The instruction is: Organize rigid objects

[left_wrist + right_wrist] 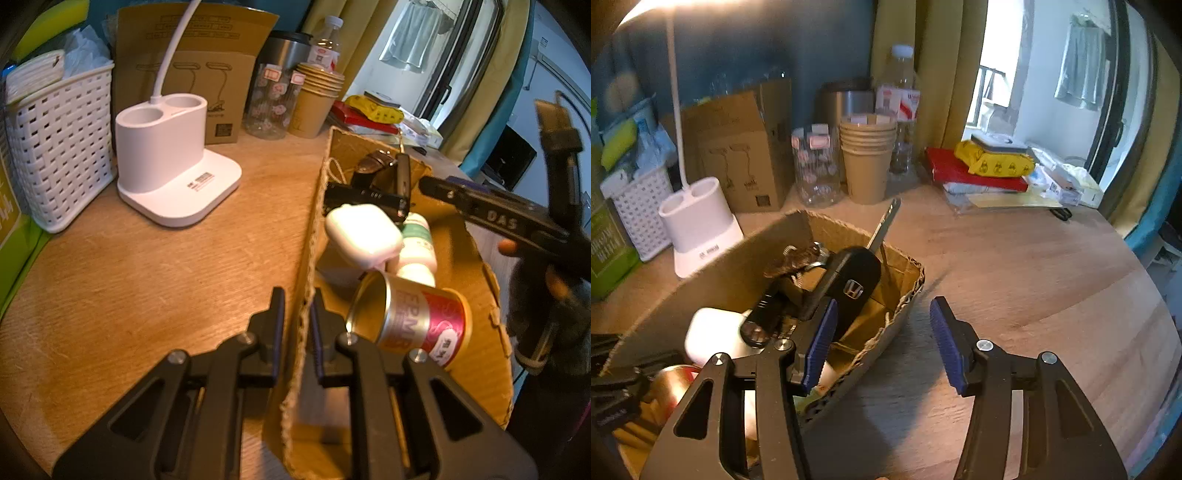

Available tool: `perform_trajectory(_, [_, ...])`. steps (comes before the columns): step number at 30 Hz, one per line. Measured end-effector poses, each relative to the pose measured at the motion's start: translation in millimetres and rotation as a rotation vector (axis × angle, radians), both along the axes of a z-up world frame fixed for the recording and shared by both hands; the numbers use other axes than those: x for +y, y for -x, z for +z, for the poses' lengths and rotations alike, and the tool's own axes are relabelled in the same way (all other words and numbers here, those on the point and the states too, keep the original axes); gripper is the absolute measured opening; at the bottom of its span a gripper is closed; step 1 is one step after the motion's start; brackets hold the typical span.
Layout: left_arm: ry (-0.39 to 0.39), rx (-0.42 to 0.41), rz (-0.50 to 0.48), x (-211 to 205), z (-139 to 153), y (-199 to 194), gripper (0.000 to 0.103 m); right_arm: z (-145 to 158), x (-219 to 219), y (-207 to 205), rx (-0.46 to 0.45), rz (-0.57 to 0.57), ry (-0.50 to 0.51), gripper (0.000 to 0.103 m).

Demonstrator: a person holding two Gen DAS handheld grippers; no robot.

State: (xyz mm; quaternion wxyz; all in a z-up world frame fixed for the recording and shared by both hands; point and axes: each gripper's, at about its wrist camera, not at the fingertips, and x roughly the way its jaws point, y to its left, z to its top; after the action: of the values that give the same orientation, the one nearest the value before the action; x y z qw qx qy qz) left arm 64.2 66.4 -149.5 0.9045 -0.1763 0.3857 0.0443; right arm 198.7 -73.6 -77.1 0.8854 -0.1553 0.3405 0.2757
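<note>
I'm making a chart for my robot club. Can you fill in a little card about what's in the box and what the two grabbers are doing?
container: cardboard box on the wooden table
in the box: car key, white case, white bottle, gold and red can lying on its side, dark strap
left gripper: jaws shut on the box's near wall
right gripper: jaws open, nothing between them, one finger inside the box beside the key
behind the box: white lamp base, paper cups
</note>
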Motion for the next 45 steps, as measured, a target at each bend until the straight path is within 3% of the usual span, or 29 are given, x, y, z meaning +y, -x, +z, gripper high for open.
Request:
perform_trajectory(11, [-0.004,0.001,0.002,1,0,0,0.014,25,-14,34,-0.051,-0.051,-0.045,0.057])
perform_trajectory(22, [-0.020,-0.013,0.010,-2,4,5,0.014,35,-37,72,-0.044,-0.121,-0.088,0.058])
perform_trajectory(27, [-0.067,-0.055,0.027,-5,13,13,0.014,41,-45,90,-0.045,-0.145,-0.099,0.058])
perform_trajectory(35, [-0.116,-0.196,0.083,-5,44,37,0.026,56,-58,121,-0.063,-0.187,-0.122,0.058])
perform_trajectory(42, [-0.124,-0.312,0.038,-22,77,64,0.051,68,-72,146,-0.085,-0.225,-0.140,0.062])
perform_trajectory(45, [-0.127,-0.357,0.014,-31,92,74,0.052,73,-77,156,-0.097,-0.235,-0.141,0.063])
